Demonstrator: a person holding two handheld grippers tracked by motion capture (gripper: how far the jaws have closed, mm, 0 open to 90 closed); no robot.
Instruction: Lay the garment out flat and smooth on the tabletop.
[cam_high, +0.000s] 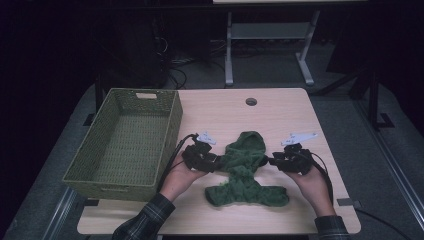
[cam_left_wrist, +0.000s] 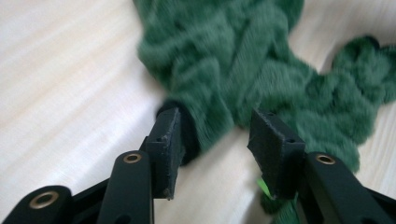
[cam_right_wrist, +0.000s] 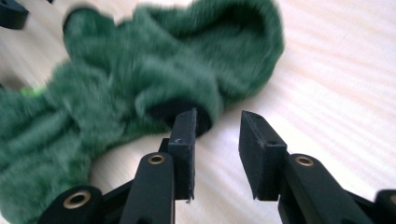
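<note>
Pale tabletop (cam_high: 280, 107) bears a blurred green garment (cam_high: 245, 170), both tongs (cam_left_wrist: 215, 140) (cam_right_wrist: 217, 140) apparently parted, gripping nothing.

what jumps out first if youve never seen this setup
A fuzzy green garment lies crumpled at the middle of the wooden table, a left tool and a right tool at its two sides, jaws open. Left of it stands an empty green woven basket.
</note>
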